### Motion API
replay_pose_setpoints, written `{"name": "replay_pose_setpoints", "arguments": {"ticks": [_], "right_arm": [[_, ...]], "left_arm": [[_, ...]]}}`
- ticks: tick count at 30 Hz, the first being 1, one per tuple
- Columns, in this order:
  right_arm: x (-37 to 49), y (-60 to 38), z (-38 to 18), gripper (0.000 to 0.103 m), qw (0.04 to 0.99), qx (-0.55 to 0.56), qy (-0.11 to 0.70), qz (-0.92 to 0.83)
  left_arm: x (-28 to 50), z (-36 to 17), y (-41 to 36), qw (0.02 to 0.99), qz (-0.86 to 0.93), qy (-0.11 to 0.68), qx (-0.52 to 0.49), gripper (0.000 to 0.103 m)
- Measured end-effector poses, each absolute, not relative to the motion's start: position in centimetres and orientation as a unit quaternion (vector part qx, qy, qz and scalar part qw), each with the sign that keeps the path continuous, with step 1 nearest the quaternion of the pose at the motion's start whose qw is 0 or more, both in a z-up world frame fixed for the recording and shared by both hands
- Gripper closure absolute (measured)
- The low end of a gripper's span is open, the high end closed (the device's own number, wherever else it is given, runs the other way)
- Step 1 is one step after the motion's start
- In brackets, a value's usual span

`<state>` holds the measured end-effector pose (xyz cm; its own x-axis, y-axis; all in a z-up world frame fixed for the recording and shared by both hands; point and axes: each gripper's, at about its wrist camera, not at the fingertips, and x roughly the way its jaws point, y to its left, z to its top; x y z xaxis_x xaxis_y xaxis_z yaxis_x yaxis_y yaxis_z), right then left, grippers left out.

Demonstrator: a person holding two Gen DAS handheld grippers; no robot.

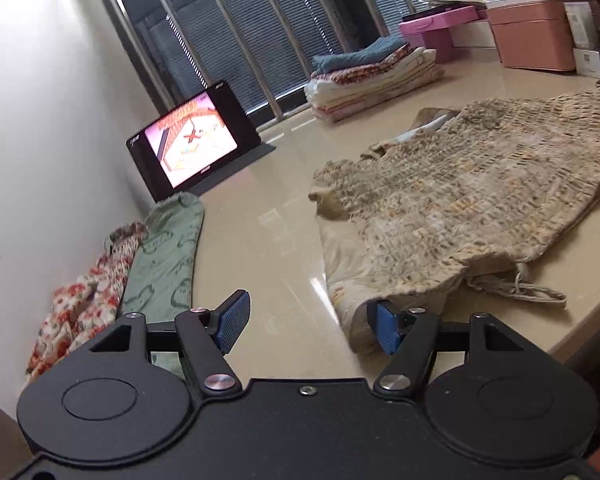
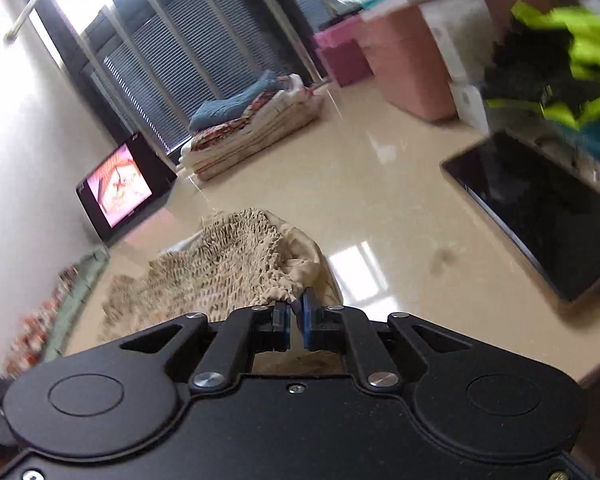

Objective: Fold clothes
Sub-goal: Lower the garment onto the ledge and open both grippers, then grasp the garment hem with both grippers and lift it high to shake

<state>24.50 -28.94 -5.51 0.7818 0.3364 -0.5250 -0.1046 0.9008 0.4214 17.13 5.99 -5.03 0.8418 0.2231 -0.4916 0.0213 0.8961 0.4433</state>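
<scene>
- A glossy beige table [image 1: 284, 216] carries a beige smocked garment [image 1: 472, 196], spread across the right half in the left wrist view; its near edge runs close to the table's front rim.
- Risk, as a judgement: the surface looks slick, so a one-sided pull could drag the whole garment towards the rim instead of folding it.
- Risk: loose ties [image 1: 536, 290] trail from the near corner and could snag or end up bunched inside a fold.
- Risk: a dark tablet [image 2: 548, 212] lies flat to the right of the garment; a wide swing could catch it.
- The right gripper [image 2: 296, 326] has its jaws almost together, pinching a bunched edge of the garment; how firmly it is held cannot be told, and the cloth might slip out.
- The left gripper [image 1: 310, 330] is a good half open and holds nothing; its right pad [image 1: 388, 330] sits right against the garment's near corner, the other over bare table.
</scene>
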Motion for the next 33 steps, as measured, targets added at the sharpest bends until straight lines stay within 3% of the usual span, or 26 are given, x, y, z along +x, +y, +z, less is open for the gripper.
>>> {"name": "replay_pose_setpoints", "arguments": {"ticks": [4, 8, 11, 12, 13, 20, 28, 33], "right_arm": [[24.0, -26.2, -5.3, 0.062, 0.949, 0.012, 0.307, 0.063], [23.5, -25.0, -5.5, 0.062, 0.949, -0.069, 0.303, 0.056], [23.6, -25.1, -5.3, 0.07, 0.948, -0.066, 0.305, 0.06], [23.8, -25.3, -5.3, 0.09, 0.948, -0.056, 0.309, 0.061], [24.1, -25.6, -5.3, 0.099, 0.947, -0.041, 0.314, 0.063], [22.6, -27.8, -2.7, 0.103, 0.96, 0.034, 0.274, 0.056], [16.9, -26.7, 6.6, 0.103, 0.982, -0.041, 0.151, 0.106], [12.4, -25.1, 13.8, 0.103, 0.986, -0.136, 0.021, 0.096]], "left_arm": [[17.1, -5.1, 5.5, 0.932, 0.049, 0.272, 0.232, 0.04], [17.1, -5.3, 5.7, 0.932, 0.046, 0.281, 0.223, 0.051], [17.2, -5.3, 5.9, 0.934, 0.042, 0.287, 0.208, 0.075], [17.2, -5.2, 6.0, 0.936, 0.038, 0.286, 0.199, 0.088], [17.0, -4.9, 6.1, 0.939, 0.037, 0.283, 0.19, 0.095], [15.1, -1.0, 8.2, 0.965, 0.05, 0.231, 0.113, 0.1], [11.1, 7.9, 9.9, 0.986, 0.06, 0.137, 0.074, 0.1], [7.8, 14.9, 10.4, 0.994, 0.074, 0.044, 0.064, 0.1]]}}
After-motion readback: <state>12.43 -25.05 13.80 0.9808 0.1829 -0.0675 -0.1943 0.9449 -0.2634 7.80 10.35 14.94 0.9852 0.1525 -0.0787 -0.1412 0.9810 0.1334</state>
